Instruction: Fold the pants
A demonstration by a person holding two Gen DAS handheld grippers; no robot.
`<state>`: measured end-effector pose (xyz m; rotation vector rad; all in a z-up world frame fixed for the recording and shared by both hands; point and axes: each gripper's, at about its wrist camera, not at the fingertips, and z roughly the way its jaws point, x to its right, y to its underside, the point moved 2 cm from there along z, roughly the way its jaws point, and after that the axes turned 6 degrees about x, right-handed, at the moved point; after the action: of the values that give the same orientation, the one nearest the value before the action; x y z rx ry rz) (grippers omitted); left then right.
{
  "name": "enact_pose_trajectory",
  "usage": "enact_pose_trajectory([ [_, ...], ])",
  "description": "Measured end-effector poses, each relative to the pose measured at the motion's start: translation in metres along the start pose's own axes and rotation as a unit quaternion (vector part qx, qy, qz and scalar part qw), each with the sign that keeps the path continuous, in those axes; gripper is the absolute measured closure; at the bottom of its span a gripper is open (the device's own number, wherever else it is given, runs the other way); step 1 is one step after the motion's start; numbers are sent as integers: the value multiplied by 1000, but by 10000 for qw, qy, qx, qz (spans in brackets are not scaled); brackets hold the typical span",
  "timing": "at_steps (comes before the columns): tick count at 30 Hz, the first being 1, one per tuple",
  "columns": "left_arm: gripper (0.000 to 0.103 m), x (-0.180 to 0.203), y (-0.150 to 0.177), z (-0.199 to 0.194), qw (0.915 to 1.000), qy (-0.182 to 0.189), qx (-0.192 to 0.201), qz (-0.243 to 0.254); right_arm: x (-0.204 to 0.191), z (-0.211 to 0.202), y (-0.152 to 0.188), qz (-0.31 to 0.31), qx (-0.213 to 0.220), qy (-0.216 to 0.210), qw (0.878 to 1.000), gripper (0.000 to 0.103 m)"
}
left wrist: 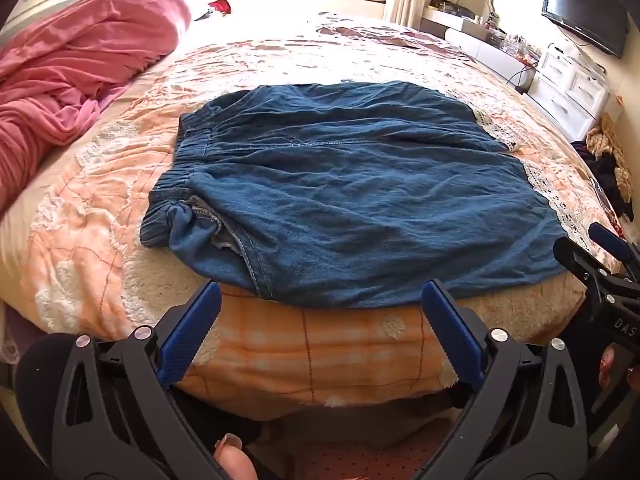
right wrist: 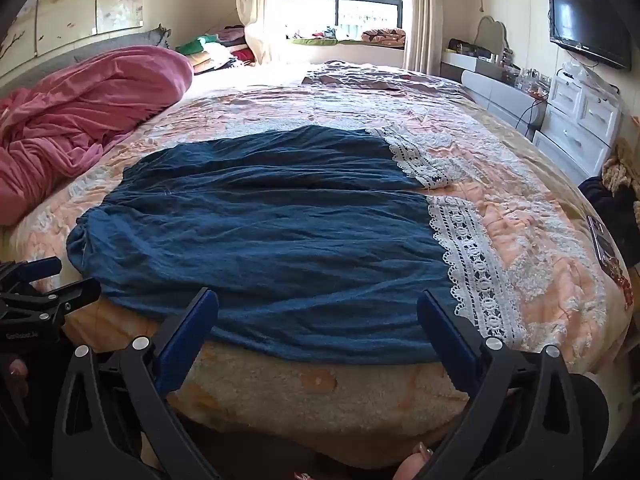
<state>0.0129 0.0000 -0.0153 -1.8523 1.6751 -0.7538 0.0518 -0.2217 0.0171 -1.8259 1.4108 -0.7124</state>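
I hold both tools at the near edge of the bed (left wrist: 280, 364), above a pair of dark blue, crinkled cotton pants with white lace hems (right wrist: 260, 232) that lies spread flat on the peach-and-white quilted bedspread (right wrist: 520, 232). The elastic waistband (left wrist: 176, 160) points left toward the heap of pink blanket (left wrist: 72, 72); the lace cuffs (right wrist: 472, 264) point right. My left tool (left wrist: 320, 300) hangs released, its blue-padded fingers spread wide just short of the near side seam by the waistband end. My right tool (right wrist: 316, 308) is likewise released, fingers parted over the near leg edge close to the lace. Neither touches the cloth, and no fold is made yet.

The risks, as I judge them: the fabric looks thin and loose, so a pinch may catch only the top layer and leave the underside behind, giving a crooked fold. The near edge hangs right at the mattress lip, and a careless tug could slide the pants off. A turned-out pocket lining (left wrist: 212, 228) near the waistband may bunch inside the fold. The open lace could snag on a finger pad.
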Motion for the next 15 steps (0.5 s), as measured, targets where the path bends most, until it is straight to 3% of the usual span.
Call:
enact_pose_trajectory([
  [15,9,-2,-5,-2,10000,48,53,11,-4,0,0,-85,32,21,10000,4],
])
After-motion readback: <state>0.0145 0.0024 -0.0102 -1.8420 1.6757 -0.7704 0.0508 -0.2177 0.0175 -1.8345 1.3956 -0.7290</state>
